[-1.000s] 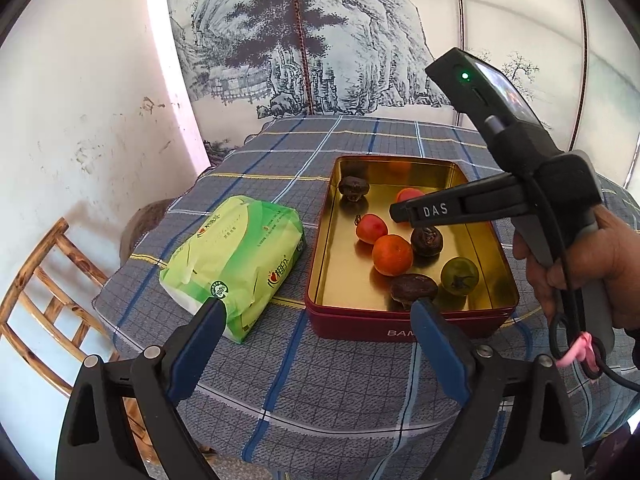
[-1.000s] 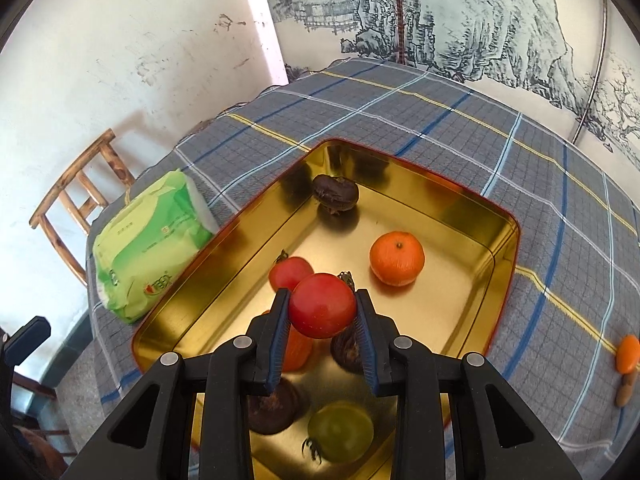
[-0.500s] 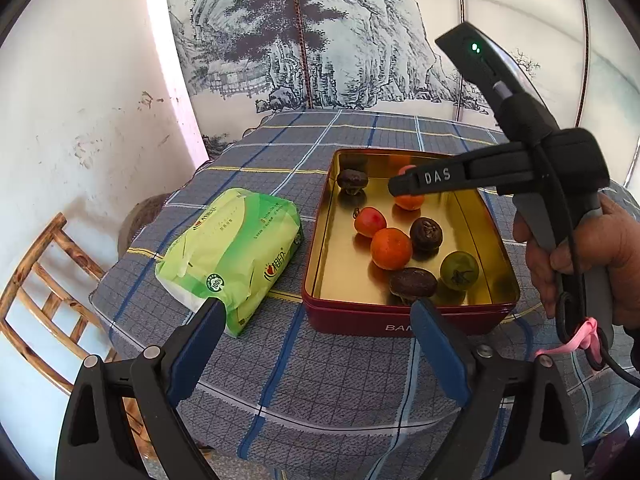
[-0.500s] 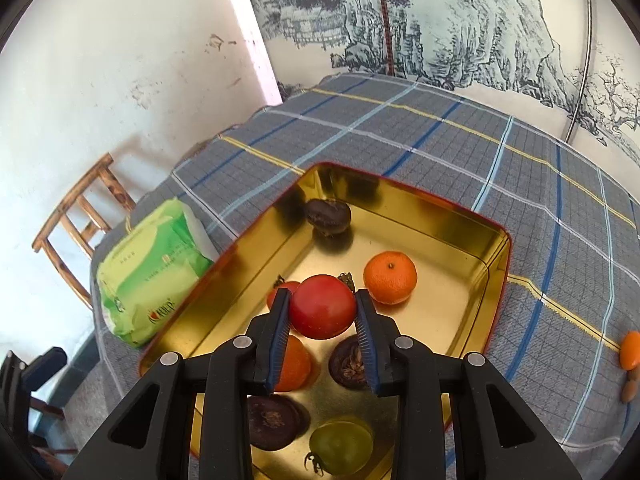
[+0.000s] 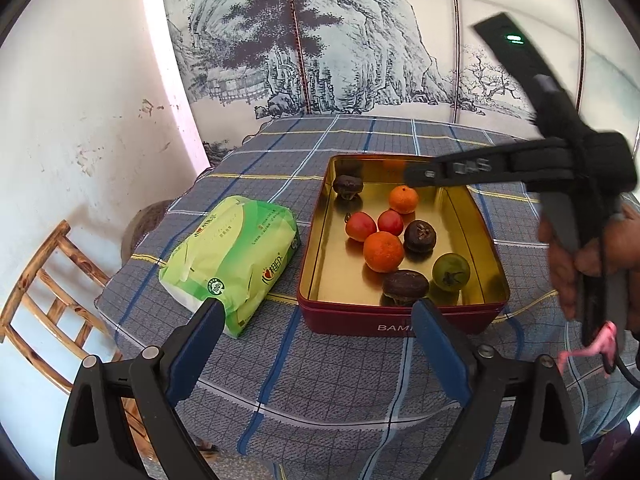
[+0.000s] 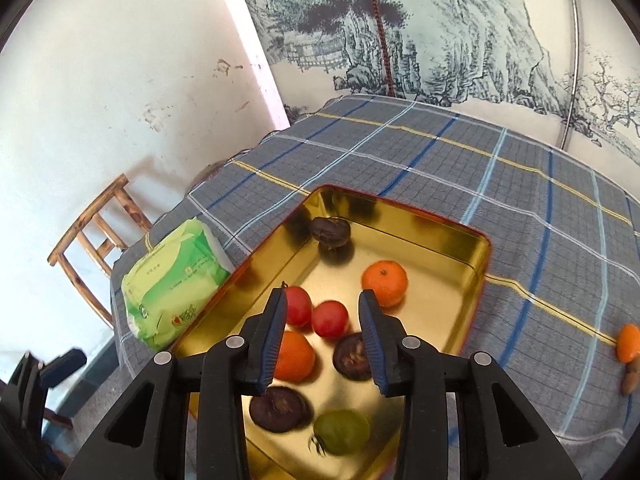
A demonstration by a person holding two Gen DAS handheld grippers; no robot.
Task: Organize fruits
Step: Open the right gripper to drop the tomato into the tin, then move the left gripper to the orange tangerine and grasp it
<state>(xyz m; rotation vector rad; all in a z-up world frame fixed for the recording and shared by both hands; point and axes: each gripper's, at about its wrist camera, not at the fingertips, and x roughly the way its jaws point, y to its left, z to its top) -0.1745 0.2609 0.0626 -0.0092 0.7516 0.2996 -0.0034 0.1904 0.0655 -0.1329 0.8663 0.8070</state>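
Note:
A red tin with a gold inside (image 5: pixel 316 240) (image 6: pixel 480 264) sits on the checked tablecloth. It holds two oranges, a green tomato (image 5: pixel 451 271), three dark brown fruits and two red tomatoes. My right gripper (image 6: pixel 323 300) (image 5: pixel 416 172) hovers above the tin, its jaws opening. One red tomato (image 6: pixel 329 319) (image 5: pixel 390 222) shows between the fingers but lies down on the tin floor, touching no pad. My left gripper (image 5: pixel 318 312) stands wide open in front of the tin's near wall, holding nothing.
A green tissue packet (image 5: pixel 232 260) lies left of the tin. A loose orange (image 6: pixel 628 342) and a small brown piece (image 6: pixel 630 378) lie on the cloth at the right. A wooden chair (image 5: pixel 44 300) stands off the table's left edge. A painted screen stands behind.
My right gripper lifted, drew back and spread its jaws. The red tomato it held now rests in the tin beside the other tomato. The left gripper kept still.

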